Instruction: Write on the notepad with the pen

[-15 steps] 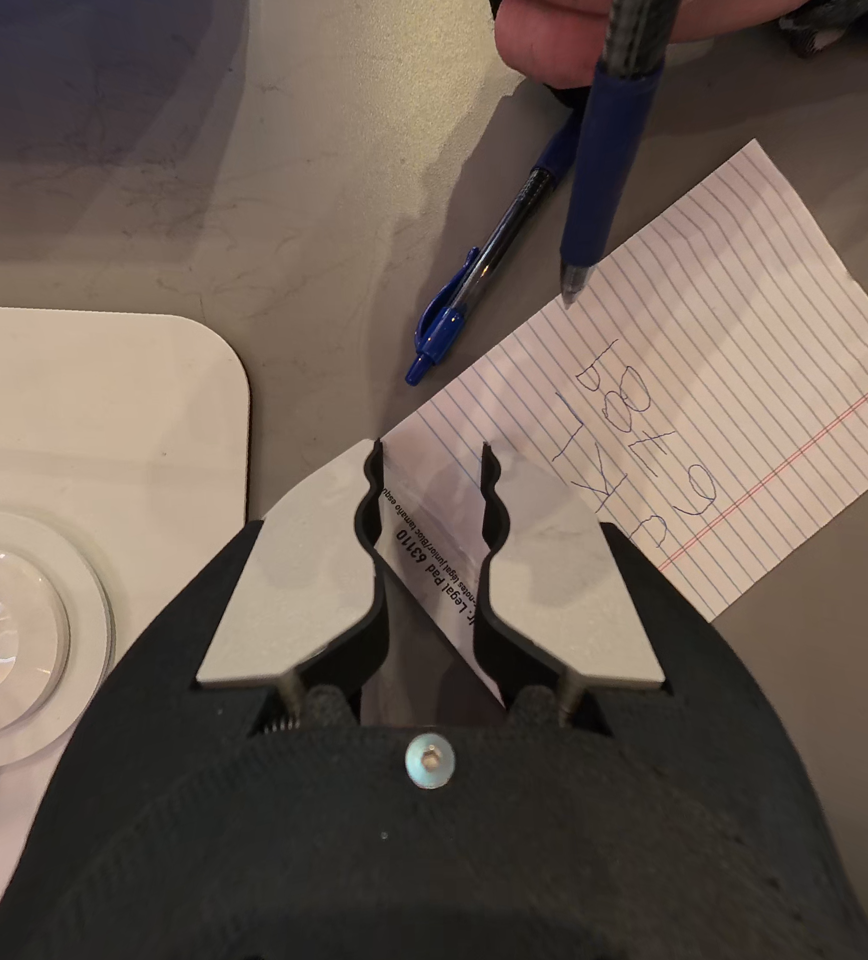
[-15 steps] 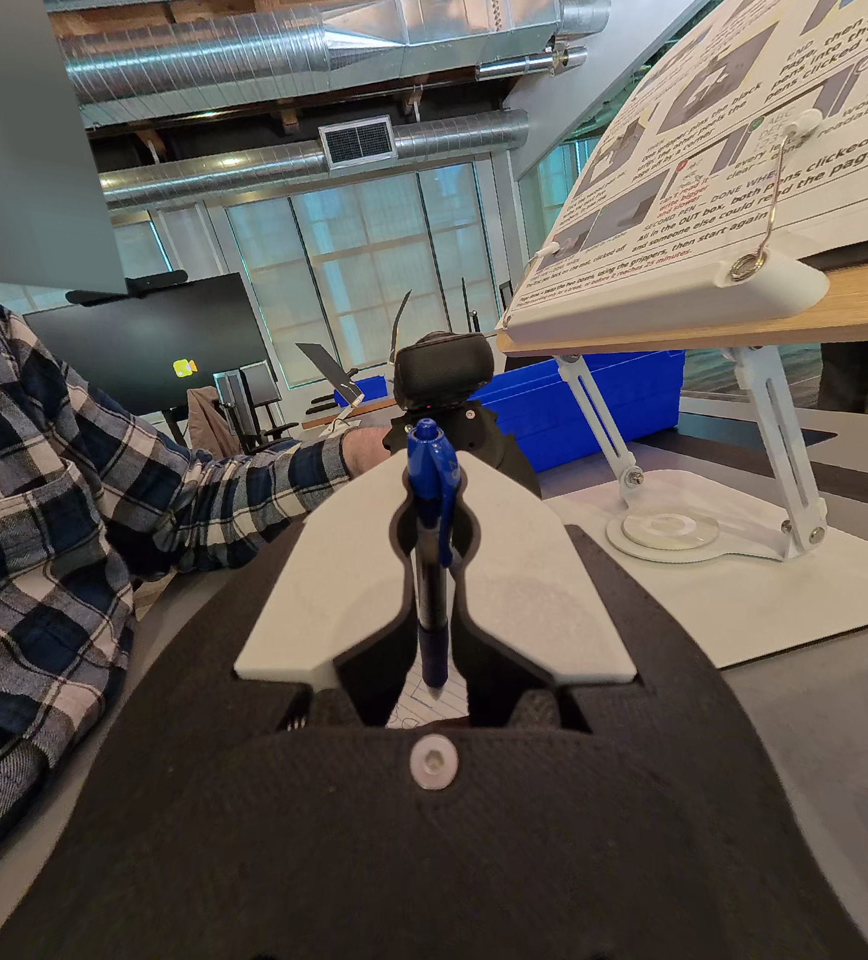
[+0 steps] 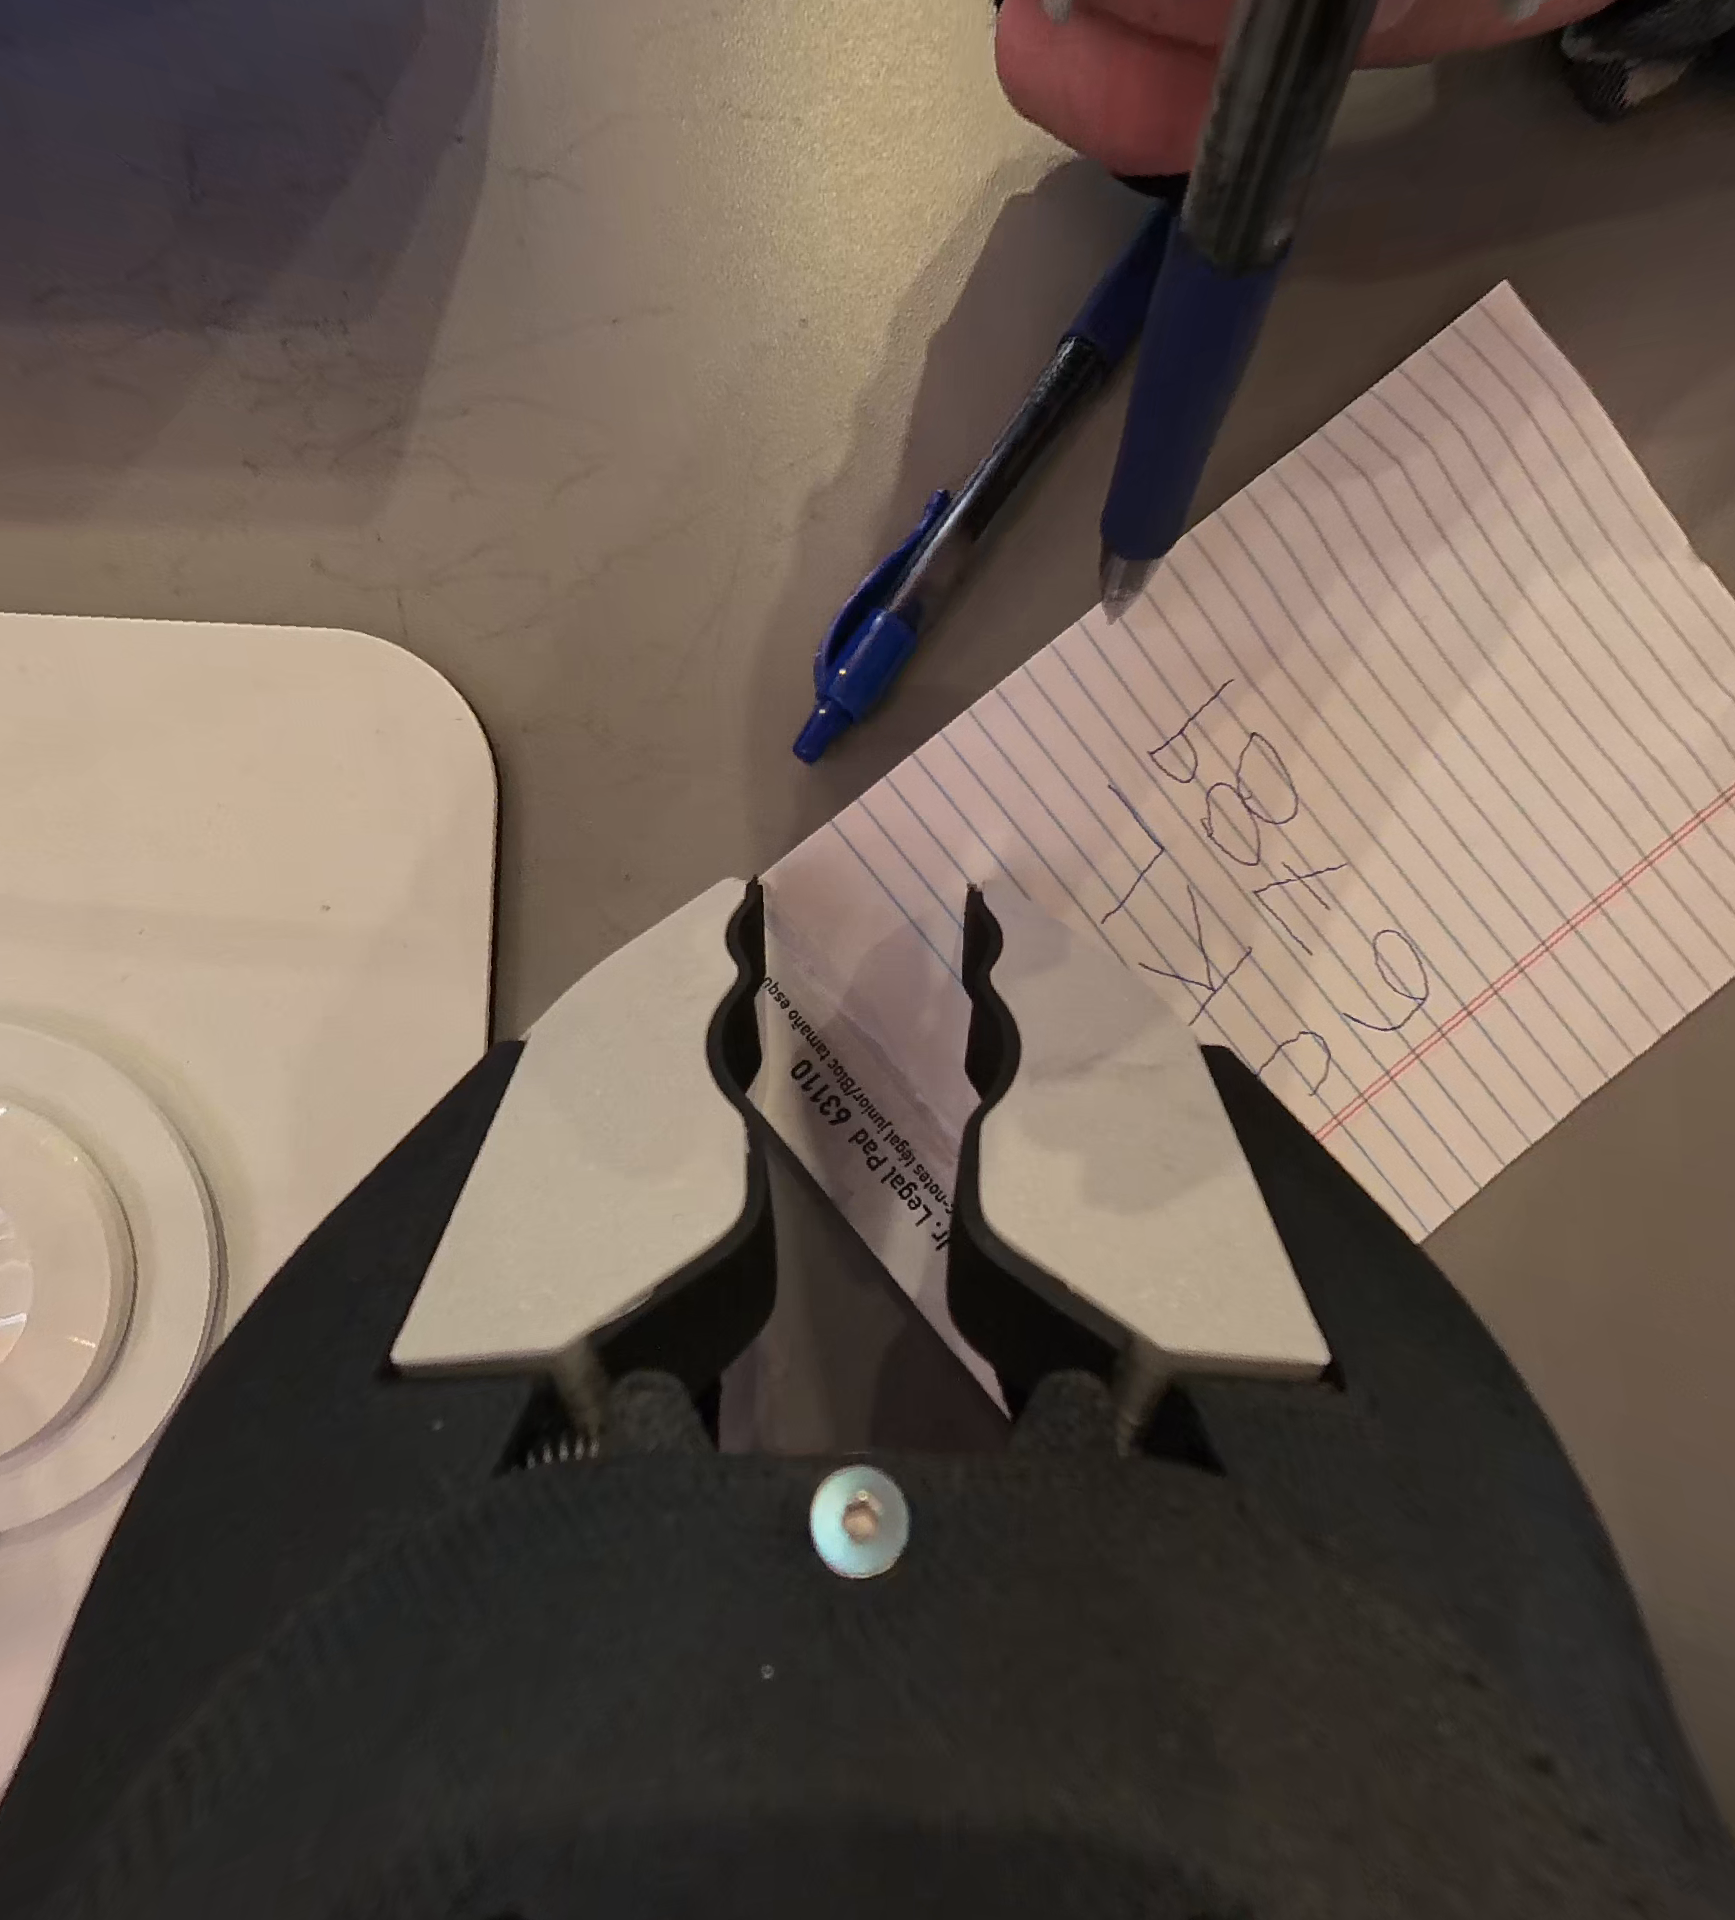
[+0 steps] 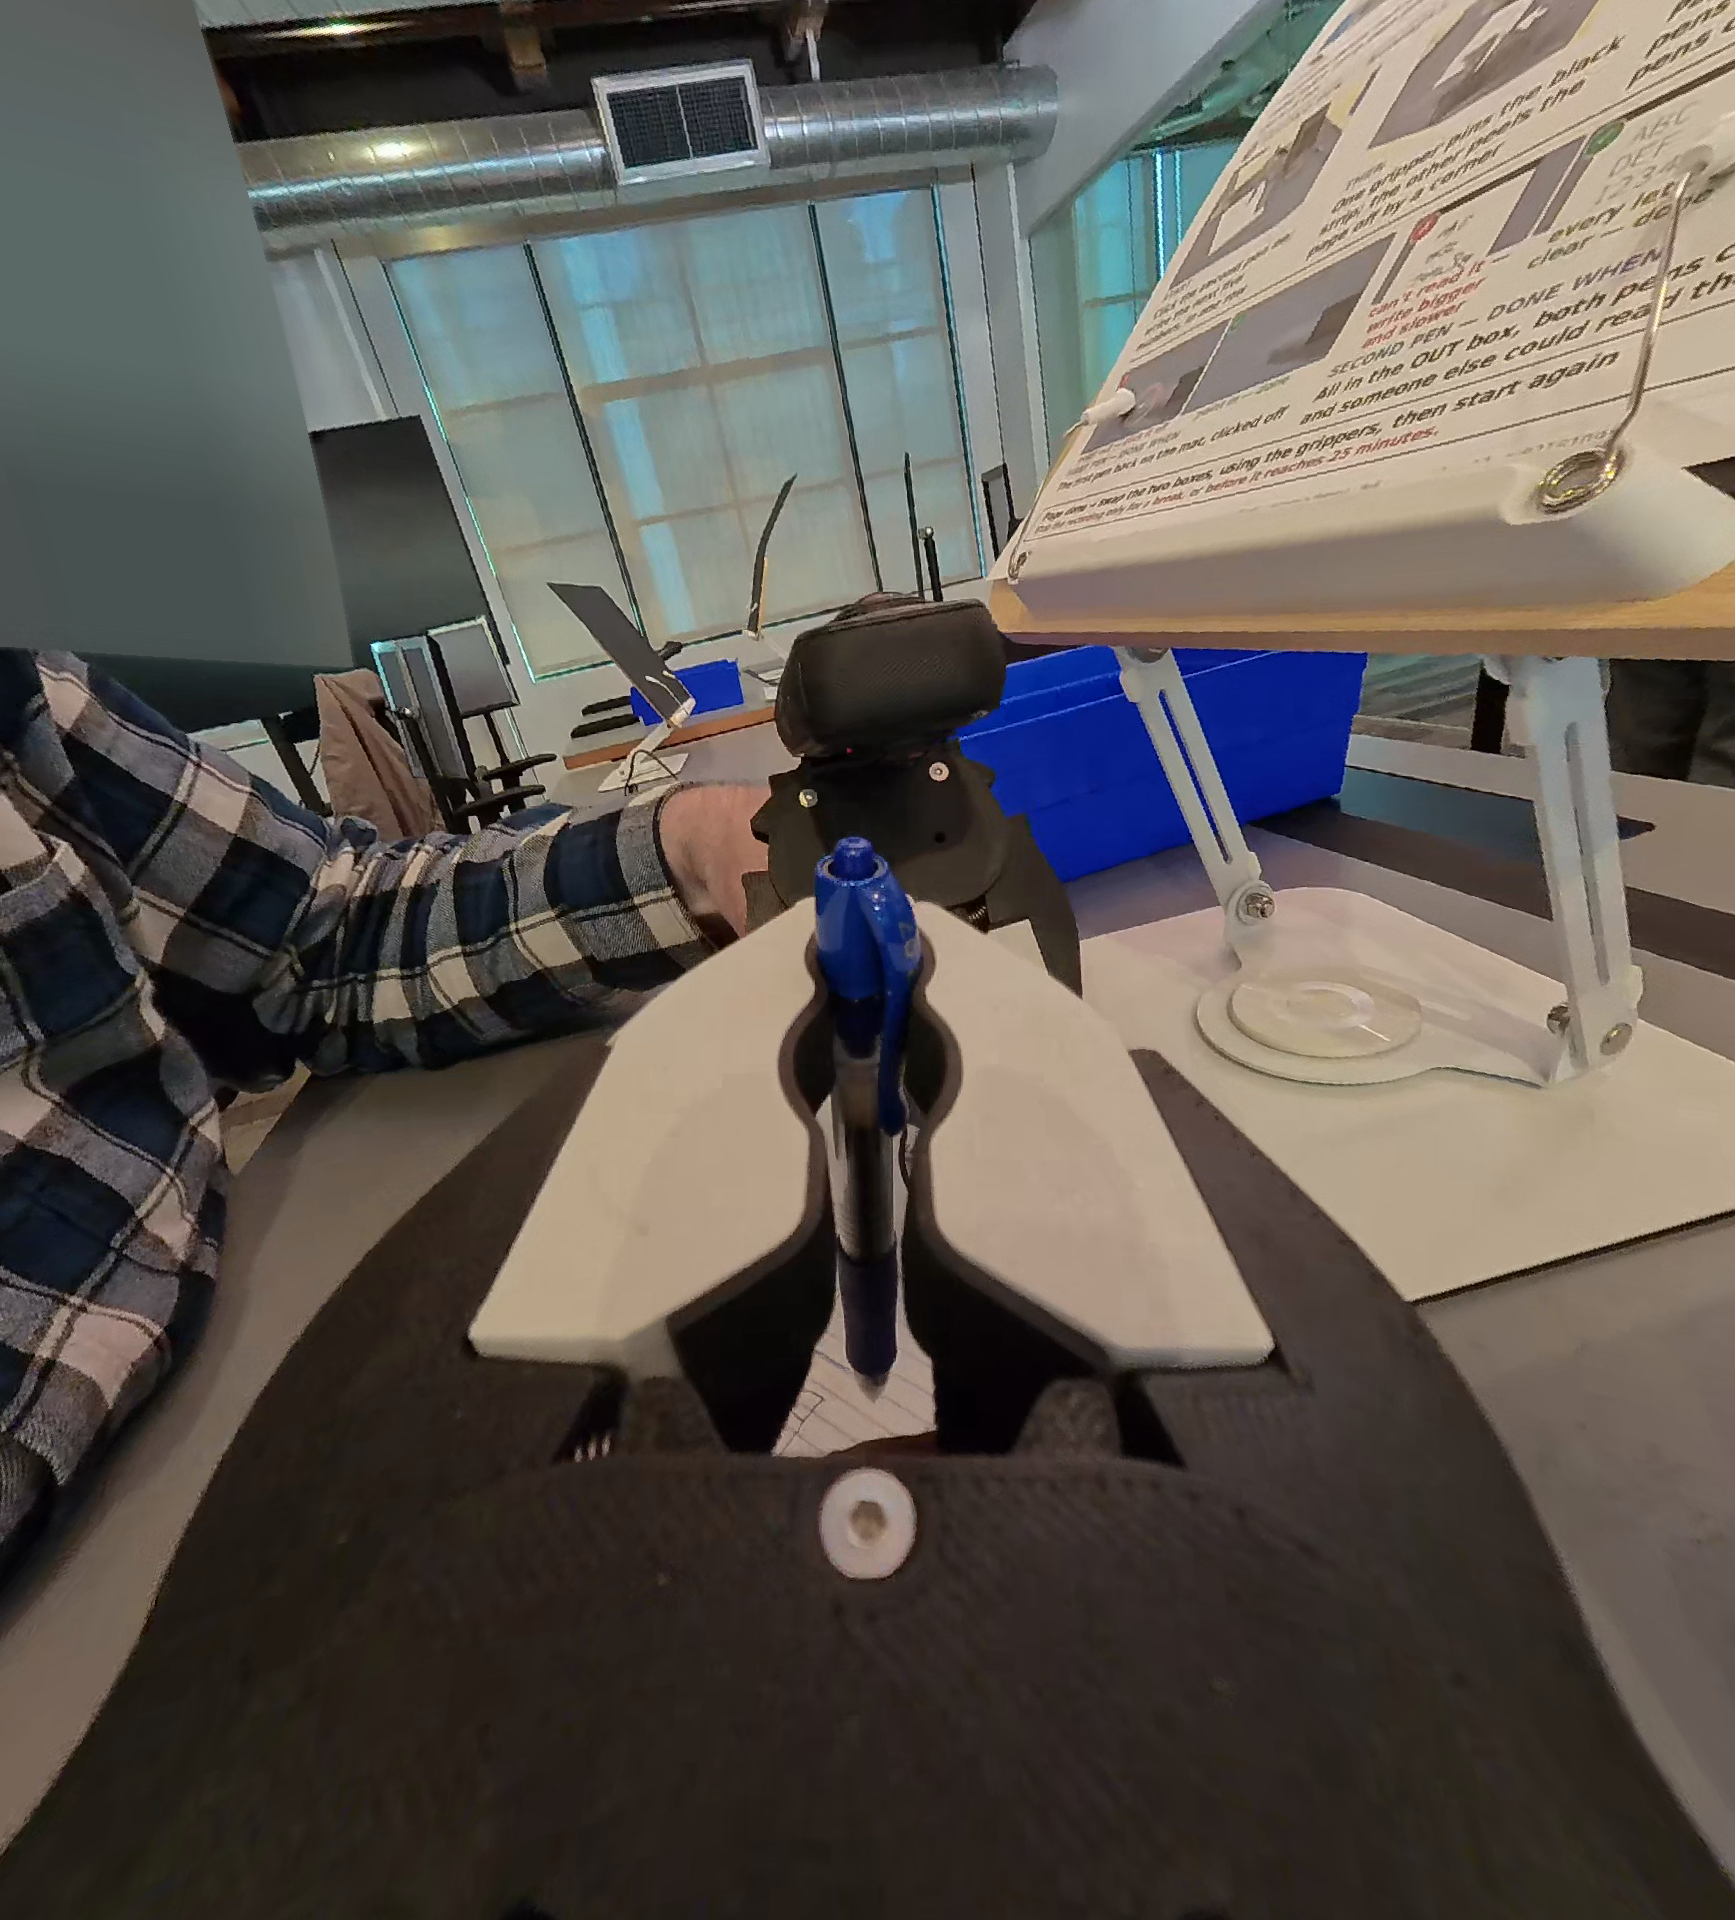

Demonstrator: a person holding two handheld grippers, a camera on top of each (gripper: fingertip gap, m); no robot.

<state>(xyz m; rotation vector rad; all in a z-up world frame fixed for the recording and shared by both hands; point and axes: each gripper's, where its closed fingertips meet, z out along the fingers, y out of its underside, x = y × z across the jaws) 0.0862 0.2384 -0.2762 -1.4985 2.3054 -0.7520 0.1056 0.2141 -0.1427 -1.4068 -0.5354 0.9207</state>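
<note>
Left wrist view, spare pen (image 3: 956,540) beside notepad (image 3: 1362,831), left tool (image 3: 863,894) wide; right tool (image 4: 868,935) clamps blue pen (image 4: 865,1091).

The desk (image 3: 551,343) looks like matt grey stone or laminate, faintly mottled. On it the notepad (image 3: 1414,644) is thin ruled paper, dull and smooth. At its 10 o'clock lies a spare pen (image 3: 946,561) of glossy clear and blue plastic. The left tool (image 3: 863,894) has smooth matt pale fingers (image 3: 634,1122) on a black body with a fine ribbed, printed-looking texture. The pen (image 4: 868,1091) in the right tool (image 4: 868,935) is shiny blue plastic. The sleeve (image 4: 427,914) is soft checked cloth.
</note>
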